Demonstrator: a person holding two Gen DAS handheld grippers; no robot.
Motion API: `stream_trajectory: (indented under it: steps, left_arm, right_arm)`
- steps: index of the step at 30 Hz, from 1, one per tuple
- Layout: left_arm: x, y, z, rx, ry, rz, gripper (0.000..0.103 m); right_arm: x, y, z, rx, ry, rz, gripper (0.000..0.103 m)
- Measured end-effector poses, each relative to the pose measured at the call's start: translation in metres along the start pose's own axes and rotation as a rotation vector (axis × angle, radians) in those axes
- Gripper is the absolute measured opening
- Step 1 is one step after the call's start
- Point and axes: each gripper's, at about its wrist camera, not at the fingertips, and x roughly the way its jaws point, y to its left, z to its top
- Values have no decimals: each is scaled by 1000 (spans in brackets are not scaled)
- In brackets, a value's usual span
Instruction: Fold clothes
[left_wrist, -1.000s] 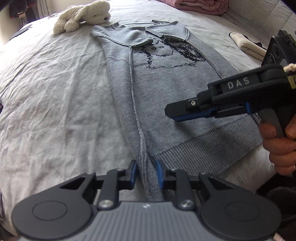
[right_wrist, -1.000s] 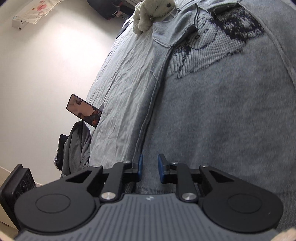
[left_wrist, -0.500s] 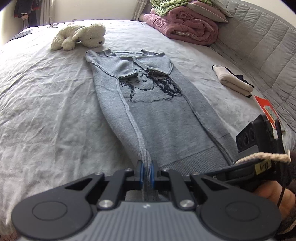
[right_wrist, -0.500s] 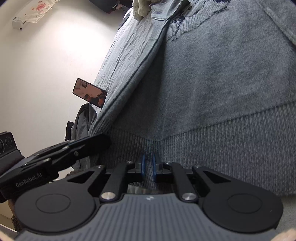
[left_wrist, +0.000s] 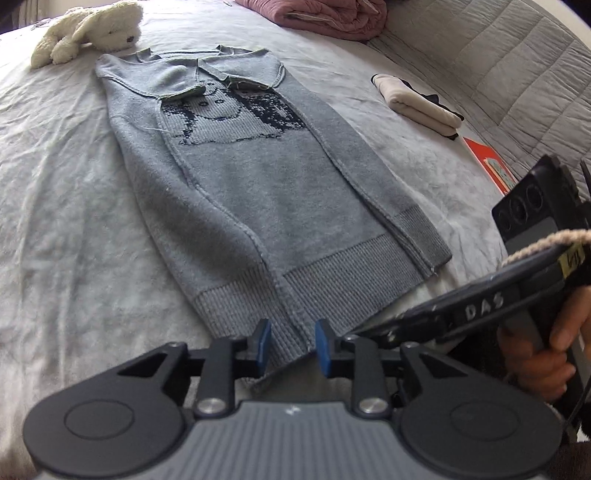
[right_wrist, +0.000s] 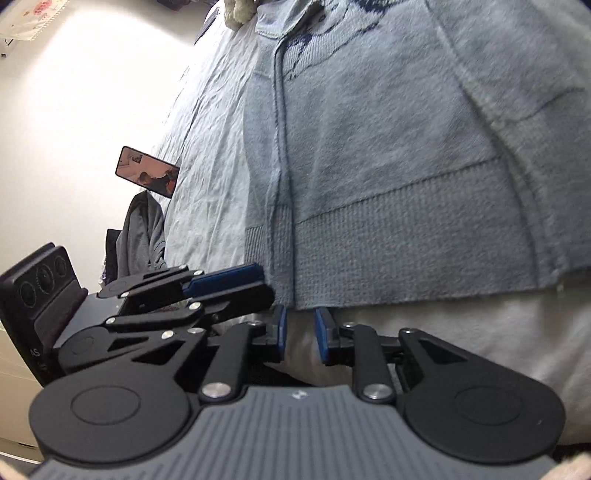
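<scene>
Bare sheet (left_wrist: 62, 229) is lying open left of the sweater (left_wrist: 258, 192); folded cloth (left_wrist: 417, 101) and plush (left_wrist: 88, 31) are sitting farther off.

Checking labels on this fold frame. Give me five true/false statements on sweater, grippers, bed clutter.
1. The grey sweater lies flat on the bed. True.
2. The left gripper is shut on the hem. False: its jaws are open astride the hem's edge.
3. The right gripper is open. True.
4. The plush toy lies on the sweater. False: beside its collar end.
5. A folded cream garment lies apart from the sweater. True.
</scene>
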Motion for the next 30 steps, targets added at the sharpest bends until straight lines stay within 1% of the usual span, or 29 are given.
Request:
stream_trajectory:
  steps: [1,2,4,5,9,10,11,12,14,16,17,19,20,21,23,25,27,28,29,30]
  left_arm:
    - [-3,2,0,-7,-9,-1,32]
    - [-7,5,3,-18,-19,-2,34]
    - [-14,9,17,-14,-38,18,34]
    - [-17,9,26,-1,-50,39,34]
    - [-20,11,63,94,-97,164,32]
    - [-16,15,70,90,-93,175,27]
    - [-10,22,77,70,-85,177,24]
    - [-4,30,81,45,-77,171,24]
    - [8,46,84,-13,-72,155,24]
    - [17,60,81,-59,-83,129,24]
    - [20,66,77,-77,-92,105,24]
    - [27,73,72,-95,-84,80,24]
    - [29,74,71,-93,-80,76,24]
    - [29,73,72,-82,-85,78,24]
    - [29,73,74,-67,-96,76,24]
    - [29,77,76,-85,-103,54,24]
    - [30,79,78,-92,-106,54,24]
    - [30,80,79,-91,-108,58,24]
    - [31,80,79,-91,-109,60,24]
    - [31,81,79,-93,-111,61,24]
  right_arm:
    - [-6,-2,3,-4,-14,-13,33]
    - [-10,-3,7,-6,-26,-22,36]
    - [-14,-5,16,-9,-35,-28,36]
    - [-16,-7,21,-13,-41,-31,36]
    - [-18,-9,40,-22,-65,-46,36]
    - [-18,-10,43,-15,-64,-52,37]
    - [-17,-5,42,-38,-32,-55,37]
    - [-15,0,41,-62,-1,-58,39]
    - [-12,9,38,-109,63,-65,46]
    - [-10,14,24,-160,172,-111,47]
    - [-9,17,16,-186,225,-133,47]
    - [-18,24,2,-257,253,-134,47]
    - [-24,28,-1,-285,228,-137,47]
    - [-30,32,-2,-312,178,-142,47]
    - [-39,36,3,-361,44,-147,47]
    - [-41,37,10,-401,-79,-158,46]
    - [-29,35,17,-477,-159,-202,35]
    - [-23,35,11,-505,-141,-196,29]
    - [-17,35,5,-532,-123,-191,24]
    - [-11,34,0,-560,-105,-185,23]
